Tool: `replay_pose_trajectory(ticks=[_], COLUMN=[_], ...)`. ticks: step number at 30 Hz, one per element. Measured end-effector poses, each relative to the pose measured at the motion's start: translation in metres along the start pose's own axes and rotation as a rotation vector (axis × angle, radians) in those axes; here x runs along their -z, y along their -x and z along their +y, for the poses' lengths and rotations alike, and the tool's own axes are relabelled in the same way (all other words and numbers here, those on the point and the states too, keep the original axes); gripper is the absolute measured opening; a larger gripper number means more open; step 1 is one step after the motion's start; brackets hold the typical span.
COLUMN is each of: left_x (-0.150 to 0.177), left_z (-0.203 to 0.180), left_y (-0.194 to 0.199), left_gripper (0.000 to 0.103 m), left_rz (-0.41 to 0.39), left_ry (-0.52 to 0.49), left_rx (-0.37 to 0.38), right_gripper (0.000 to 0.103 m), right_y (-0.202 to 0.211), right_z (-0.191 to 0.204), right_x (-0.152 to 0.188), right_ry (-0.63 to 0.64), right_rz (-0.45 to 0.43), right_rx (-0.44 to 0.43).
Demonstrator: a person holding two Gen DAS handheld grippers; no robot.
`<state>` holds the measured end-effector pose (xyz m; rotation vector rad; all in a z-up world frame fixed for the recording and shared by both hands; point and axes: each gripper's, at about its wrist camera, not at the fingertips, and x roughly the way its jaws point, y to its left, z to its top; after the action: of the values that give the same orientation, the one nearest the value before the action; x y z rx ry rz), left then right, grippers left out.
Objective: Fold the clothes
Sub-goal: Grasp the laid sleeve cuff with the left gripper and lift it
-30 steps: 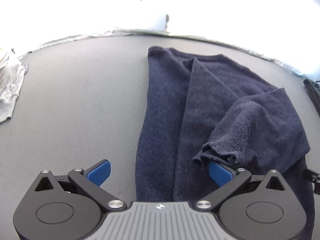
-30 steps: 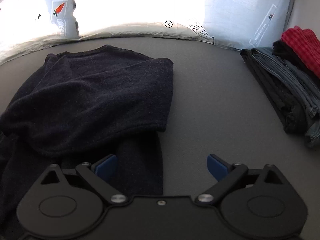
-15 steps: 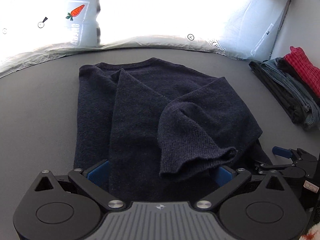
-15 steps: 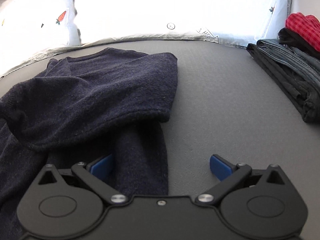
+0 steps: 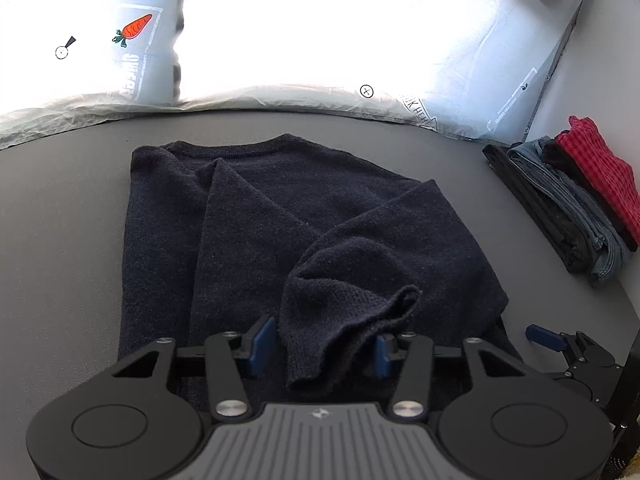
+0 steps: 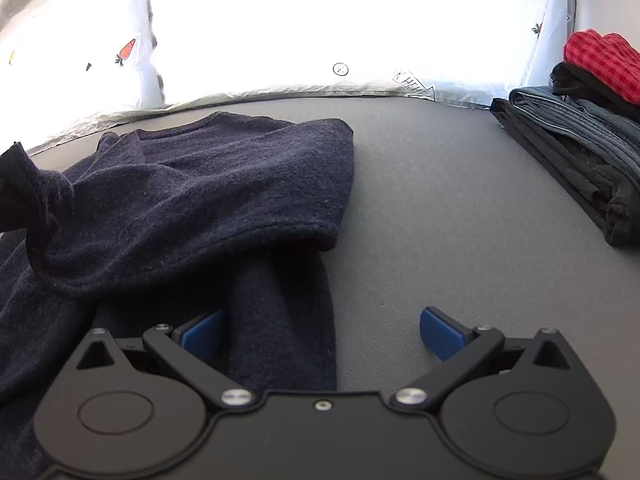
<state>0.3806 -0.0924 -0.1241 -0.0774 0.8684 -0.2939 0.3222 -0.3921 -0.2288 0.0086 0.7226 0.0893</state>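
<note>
A dark navy sweater (image 5: 304, 216) lies on the grey table, partly folded, with one sleeve folded across its body. My left gripper (image 5: 320, 346) is half closed around the sleeve cuff (image 5: 352, 328), which bunches up between its blue pads; the pads stand apart. My right gripper (image 6: 320, 330) is open over the sweater's lower right edge (image 6: 280, 320), its left pad over the cloth and its right pad over bare table. It also shows in the left wrist view (image 5: 568, 348) at the lower right.
A stack of folded clothes (image 5: 572, 200), red checked on top of jeans and black, sits at the right; it also shows in the right wrist view (image 6: 580, 140). White plastic sheeting (image 5: 280, 40) with a carrot print runs along the table's far edge.
My left gripper has swung right over the sweater and narrowed its jaws around the raised sleeve cuff. My right gripper stays open at the sweater's lower right edge, moved slightly.
</note>
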Motion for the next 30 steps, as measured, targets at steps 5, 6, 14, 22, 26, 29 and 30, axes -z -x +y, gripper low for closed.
replay_pose_trajectory(ticks=[5, 6, 14, 22, 26, 29, 30], left_x=[-0.003, -0.006, -0.056, -0.144, -0.18, -0.193, -0.195], left_z=[0.004, 0.009, 0.035, 0.047, 0.085, 0.121, 0.135], left_y=[0.009, 0.012, 0.036, 0.068, 0.084, 0.085, 0.085], left_gripper=[0.008, 0.007, 0.006, 0.005, 0.005, 0.005, 0.005], left_rz=[-0.054, -0.067, -0.22, -0.481, -0.583, -0.626, -0.632], left_ry=[0.005, 0.019, 0.034, -0.053, -0.034, -0.017, 0.0], left_rx=[-0.058, -0.064, -0.06, -0.031, -0.036, -0.091, -0.107], right_gripper=[0.103, 0.103, 0.103, 0.102, 0.102, 0.102, 0.102], right_y=[-0.001, -0.003, -0.01, 0.013, 0.035, 0.048, 0.051], right_z=[0.0, 0.0, 0.013, 0.041, 0.061, 0.077, 0.082], right_x=[-0.005, -0.008, -0.029, -0.036, -0.049, -0.06, -0.063], right_ry=[0.001, 0.004, -0.031, -0.022, 0.016, 0.04, 0.045], right_rz=[0.033, 0.053, 0.219, 0.252, 0.212, 0.176, 0.166], right_rx=[0.001, 0.003, 0.052, 0.115, 0.15, 0.191, 0.201])
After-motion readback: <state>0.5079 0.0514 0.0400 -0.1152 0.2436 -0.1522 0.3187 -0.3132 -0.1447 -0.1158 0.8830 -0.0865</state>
